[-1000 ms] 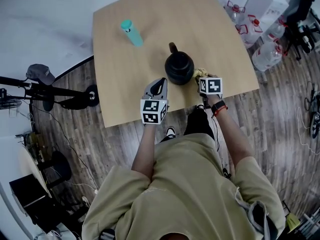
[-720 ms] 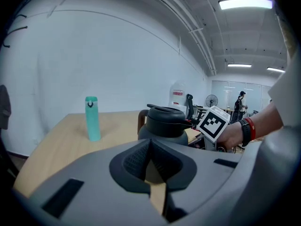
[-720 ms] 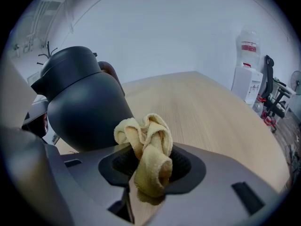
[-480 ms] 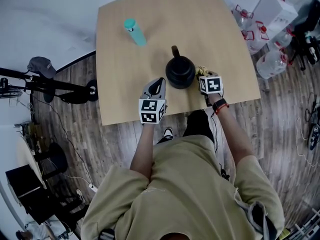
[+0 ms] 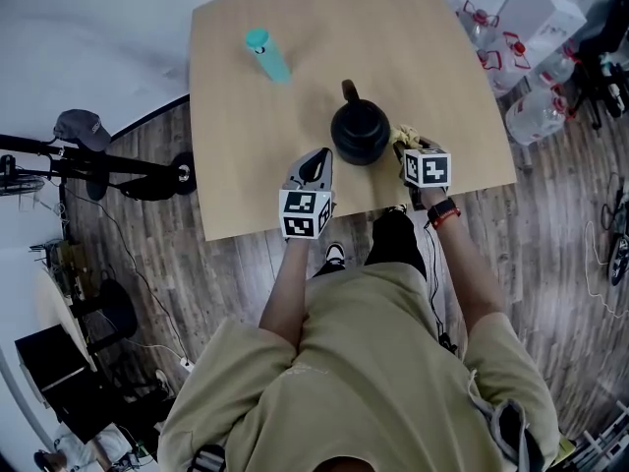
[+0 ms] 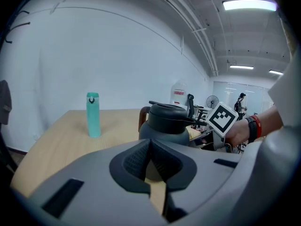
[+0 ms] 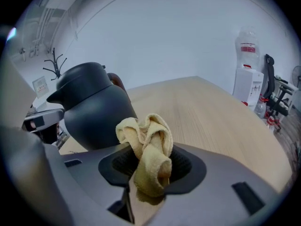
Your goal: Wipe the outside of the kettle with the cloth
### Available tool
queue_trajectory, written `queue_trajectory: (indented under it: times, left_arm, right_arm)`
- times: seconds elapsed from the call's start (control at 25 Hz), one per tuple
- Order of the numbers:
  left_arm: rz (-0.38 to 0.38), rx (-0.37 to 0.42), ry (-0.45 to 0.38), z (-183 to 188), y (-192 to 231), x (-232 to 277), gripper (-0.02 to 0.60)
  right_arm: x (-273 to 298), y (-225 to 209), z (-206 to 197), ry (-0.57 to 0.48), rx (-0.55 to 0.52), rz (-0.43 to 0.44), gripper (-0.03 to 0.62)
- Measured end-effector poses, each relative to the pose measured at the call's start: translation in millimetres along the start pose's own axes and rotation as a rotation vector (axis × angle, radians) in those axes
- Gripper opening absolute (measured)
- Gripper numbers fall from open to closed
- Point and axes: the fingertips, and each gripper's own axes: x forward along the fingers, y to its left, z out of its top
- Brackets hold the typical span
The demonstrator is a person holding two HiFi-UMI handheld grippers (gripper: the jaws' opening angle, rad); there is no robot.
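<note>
Now right gripper (image 7: 149,173), clamped on cloth (image 7: 146,140), sits just right of kettle (image 7: 91,112); left gripper (image 6: 150,166) pinched together empty, farther off.

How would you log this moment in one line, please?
left gripper: shut, empty | right gripper: shut on yellow cloth | dark grey kettle: upright on wooden table

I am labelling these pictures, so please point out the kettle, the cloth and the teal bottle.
kettle (image 5: 360,132), head view, on its dark top.
cloth (image 7: 149,147), right gripper view, on its bunched middle fold.
teal bottle (image 6: 93,119), left gripper view, on its body.
</note>
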Motion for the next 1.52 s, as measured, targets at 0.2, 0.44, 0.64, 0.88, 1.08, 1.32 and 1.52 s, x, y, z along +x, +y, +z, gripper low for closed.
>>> queue_trajectory:
  times: [0.2, 0.44, 0.64, 0.88, 1.08, 1.32, 1.52]
  left_arm:
    - [-0.026, 0.016, -0.006, -4, 7, -25, 0.025]
    - [-0.065, 0.033, -0.013, -9, 19, -58, 0.025]
    - [-0.071, 0.027, -0.015, -18, 24, -79, 0.025]
    - [-0.037, 0.022, -0.03, -10, 53, -94, 0.025]
    - [0.002, 0.005, -0.034, -12, 74, -102, 0.025]
    - [0.03, -0.014, -0.029, -16, 90, -103, 0.025]
    - [0.048, -0.027, -0.023, -20, 97, -103, 0.025]
  right_arm:
    - [-26, 28, -24, -0.023, 0.086, -0.012, 0.172]
    - [-34, 93, -66, -0.002, 0.175, 0.038, 0.172]
    - [-25, 148, -93, 0.027, 0.21, 0.105, 0.173]
    - [3, 205, -90, 0.033, 0.271, 0.162, 0.175]
    - [32, 230, -75, 0.035, 0.285, 0.172, 0.175]
    - [65, 227, -61, 0.023, 0.35, 0.125, 0.175]
    - [79, 212, -56, 0.024, 0.43, 0.087, 0.176]
